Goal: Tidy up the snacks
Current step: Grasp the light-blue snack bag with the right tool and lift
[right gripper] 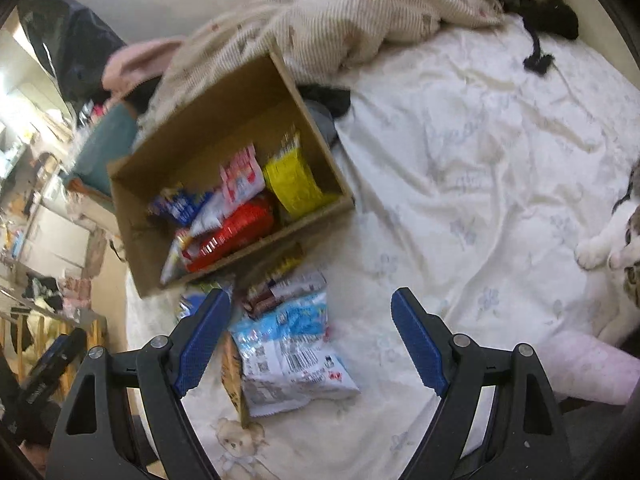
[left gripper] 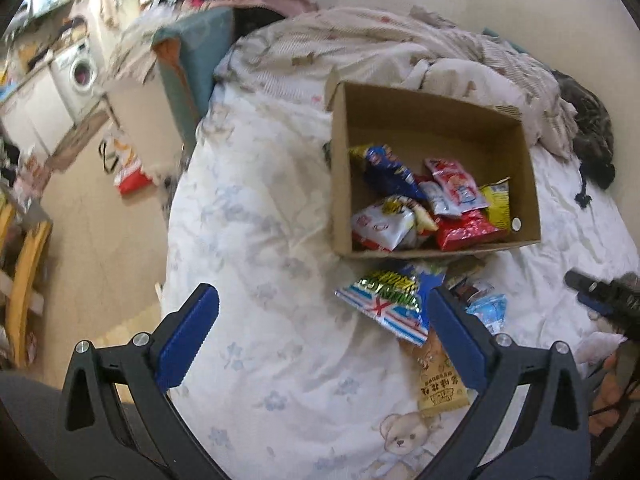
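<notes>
text: none legible | tan snack packet: characters, unreadable

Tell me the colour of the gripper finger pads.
Blue, ribbed pads on black arms; clearest in the right wrist view.

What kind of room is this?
Probably a bedroom in a small home: a bed with a flowery sheet, a rumpled blanket, and a washing machine off to the side.

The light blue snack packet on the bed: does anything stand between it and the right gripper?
Nothing visible does. The light blue snack packet lies uncovered on the bedsheet, below the open right gripper. A brown packet touches only its far edge, toward the cardboard box.
</notes>
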